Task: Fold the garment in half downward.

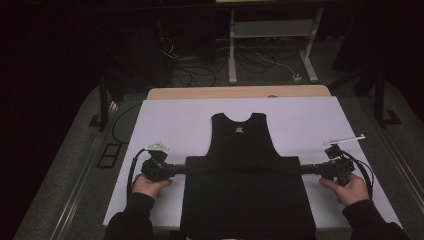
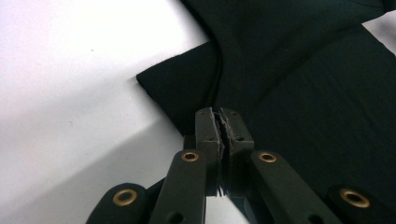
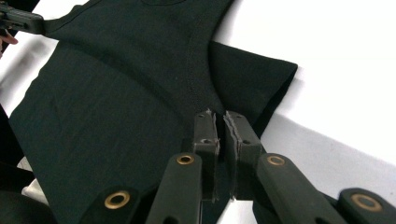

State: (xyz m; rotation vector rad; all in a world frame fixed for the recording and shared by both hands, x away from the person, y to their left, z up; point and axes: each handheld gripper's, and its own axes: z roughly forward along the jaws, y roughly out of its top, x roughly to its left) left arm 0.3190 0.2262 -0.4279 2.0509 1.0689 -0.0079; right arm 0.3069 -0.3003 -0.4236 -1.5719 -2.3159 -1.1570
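Jaws of the left gripper (image 2: 222, 122) are pressed together on black fabric, a thin fold of the black shirt (image 1: 245, 175) pinched between the pads at the garment's left edge. Jaws of the right gripper (image 3: 223, 125) are likewise clamped on fabric, at the shirt's right edge, just below the armhole seam. In the high view, left gripper (image 1: 172, 169) and right gripper (image 1: 310, 169) are seen at opposite ends of a straight horizontal fold line, the cloth stretched taut between them. Lower part of the shirt is seen doubled over and wider than the upper part; neckline and small white label are pointed away from the person. Shirt is laid flat on the white board (image 1: 165, 120), roughly centred, its bottom hanging over the near edge. Each gripper is held by a hand in a dark sleeve. Board is set on a wooden table (image 1: 200, 93); cables and a white frame are seen on the floor beyond.
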